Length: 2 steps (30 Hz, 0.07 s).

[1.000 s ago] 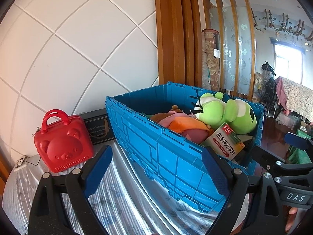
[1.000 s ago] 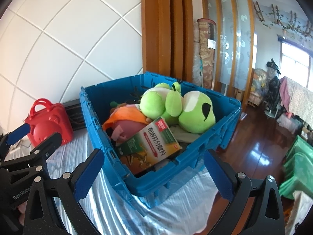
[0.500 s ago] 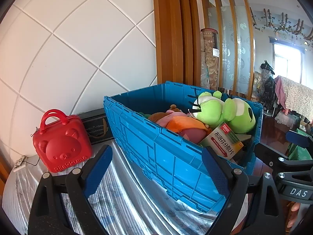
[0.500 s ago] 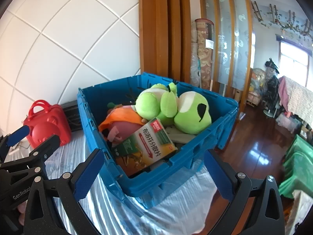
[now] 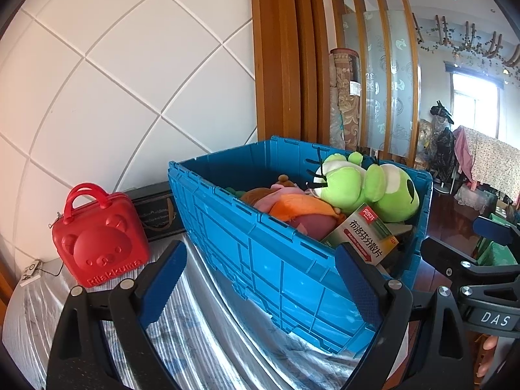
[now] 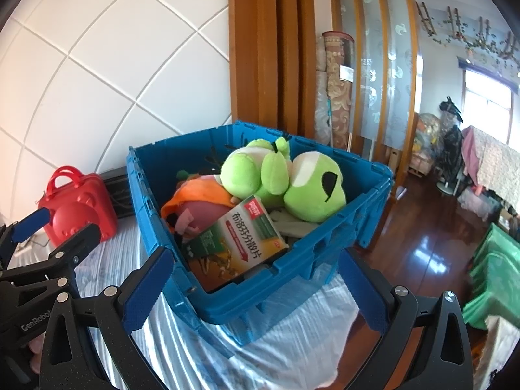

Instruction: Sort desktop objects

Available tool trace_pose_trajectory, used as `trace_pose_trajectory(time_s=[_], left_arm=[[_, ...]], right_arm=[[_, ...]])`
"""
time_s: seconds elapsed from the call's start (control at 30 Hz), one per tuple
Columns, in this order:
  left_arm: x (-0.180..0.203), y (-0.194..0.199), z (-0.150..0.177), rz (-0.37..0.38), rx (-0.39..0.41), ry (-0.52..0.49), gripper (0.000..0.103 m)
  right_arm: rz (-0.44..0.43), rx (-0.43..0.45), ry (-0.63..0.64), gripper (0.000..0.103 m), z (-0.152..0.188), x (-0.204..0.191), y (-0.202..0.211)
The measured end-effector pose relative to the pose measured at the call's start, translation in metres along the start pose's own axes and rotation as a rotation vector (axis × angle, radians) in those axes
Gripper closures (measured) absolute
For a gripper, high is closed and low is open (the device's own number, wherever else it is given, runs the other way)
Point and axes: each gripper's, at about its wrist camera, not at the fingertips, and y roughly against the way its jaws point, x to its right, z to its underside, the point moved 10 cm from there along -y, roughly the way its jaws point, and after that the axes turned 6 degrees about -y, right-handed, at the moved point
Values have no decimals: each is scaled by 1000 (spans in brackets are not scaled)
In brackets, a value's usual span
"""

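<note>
- Medicine box leans in blue crate, near corner, beside green plush.
- Light, stiff cardboard; I'd pinch its flat faces.
- My right hand-held gripper and left hand-held gripper gape, empty.

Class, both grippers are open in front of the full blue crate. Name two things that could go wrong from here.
1. The medicine box leans loosely on the plush toys at the crate's near corner; pulling a toy might tip it out.
2. The crate's corner looks close to the table edge, with floor below; a nudge could shift it off.
</note>
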Motion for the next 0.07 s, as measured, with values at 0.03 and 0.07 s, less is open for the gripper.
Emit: trace_pose_trajectory(time_s=[0.03, 0.07], left_arm=[[0, 0, -1, -7, 6, -3, 9], [1, 1, -2, -13, 12, -8, 9]], right_arm=[[-1, 0, 0, 0, 0, 0, 0], [0, 0, 0, 0, 0, 0, 0]])
